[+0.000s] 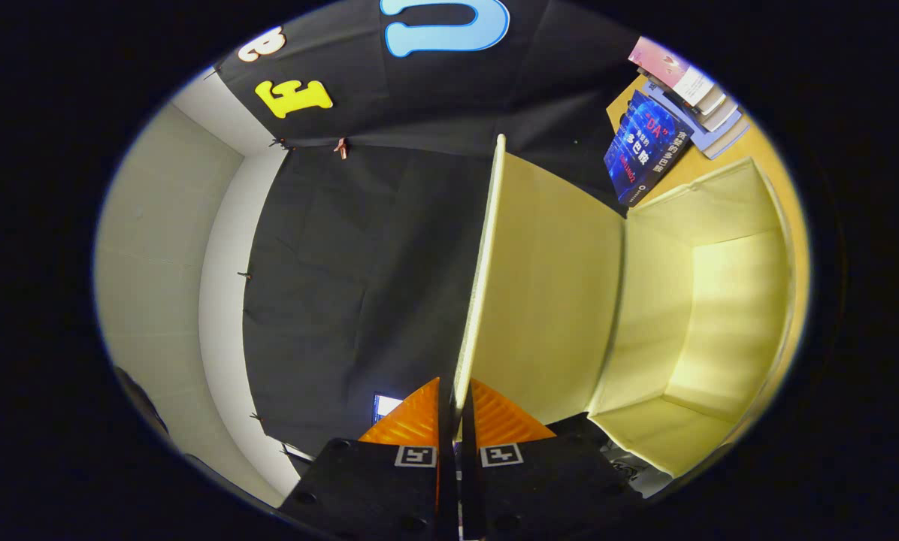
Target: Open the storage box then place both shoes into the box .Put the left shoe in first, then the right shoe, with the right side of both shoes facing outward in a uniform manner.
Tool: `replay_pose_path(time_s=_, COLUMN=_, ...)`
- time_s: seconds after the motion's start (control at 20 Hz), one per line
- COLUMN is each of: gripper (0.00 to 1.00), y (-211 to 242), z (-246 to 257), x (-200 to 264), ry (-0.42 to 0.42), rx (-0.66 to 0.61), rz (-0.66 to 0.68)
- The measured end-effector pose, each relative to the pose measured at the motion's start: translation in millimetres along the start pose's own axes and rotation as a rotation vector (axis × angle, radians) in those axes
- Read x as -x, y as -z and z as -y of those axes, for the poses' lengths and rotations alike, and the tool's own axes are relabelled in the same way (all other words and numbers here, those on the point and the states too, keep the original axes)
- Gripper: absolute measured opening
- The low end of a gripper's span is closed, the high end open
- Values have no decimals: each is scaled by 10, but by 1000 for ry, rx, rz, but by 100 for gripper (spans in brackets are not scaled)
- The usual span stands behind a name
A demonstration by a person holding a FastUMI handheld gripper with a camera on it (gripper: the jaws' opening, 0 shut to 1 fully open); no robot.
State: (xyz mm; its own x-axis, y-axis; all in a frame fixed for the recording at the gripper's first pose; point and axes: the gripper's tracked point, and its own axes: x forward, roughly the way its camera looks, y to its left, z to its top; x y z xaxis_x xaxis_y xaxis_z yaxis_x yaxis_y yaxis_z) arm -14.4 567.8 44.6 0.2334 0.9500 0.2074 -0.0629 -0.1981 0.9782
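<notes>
Claw [455, 409] is clenched on the lid [551, 285] of the storage box [720, 323]: both fingers [412, 421] pinch the lid's thin edge, one on each face, with almost no gap between them.

You're holding the lid swung open. It runs straight ahead from the fingertips, seen nearly edge-on, pale cream, with its inner face turned toward the box side. Its far end reaches well beyond the fingers, up against the black cloth wall [359, 255].

Box body sits off to one side of the claw, joined to the lid along a fold line about halfway out. You're looking into the open cavity: same cream lining, inside lit brighter than the lid. Can't tell if anything lies at the bottom of it; the part you see looks bare.

Beyond the box, a stack of books [682, 94] rests on the wooden surface [750, 146], one dark blue book [645, 150] leaning at the front, near the box's far corner. Box stands on that same surface.

On the other side of the claw, the cloth wall ends at a pale wall [164, 263] with a white strip. A small lit screen [385, 406] shows just beside the finger on that side, low against the cloth.
</notes>
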Motion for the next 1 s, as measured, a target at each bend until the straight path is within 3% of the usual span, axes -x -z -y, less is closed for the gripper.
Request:
replay_pose_path(time_s=0.4, gripper=9, y=160, z=52, x=-698, ry=46, rx=49, rz=-10)
replay_pose_path(time_s=0.55, gripper=26, y=162, z=91, x=-786, ry=60, rx=40, rz=-11)
replay_pose_path(time_s=0.75, gripper=78, y=16, z=179, x=-738, ry=87, rx=59, rz=31)
replay_pose_path(time_s=0.85, gripper=79, y=-66, z=223, x=-601, ry=118, rx=91, rz=52)
replay_pose_path(time_s=1.0, gripper=85, y=-194, z=349, x=-234, ry=210, rx=242, rz=104)
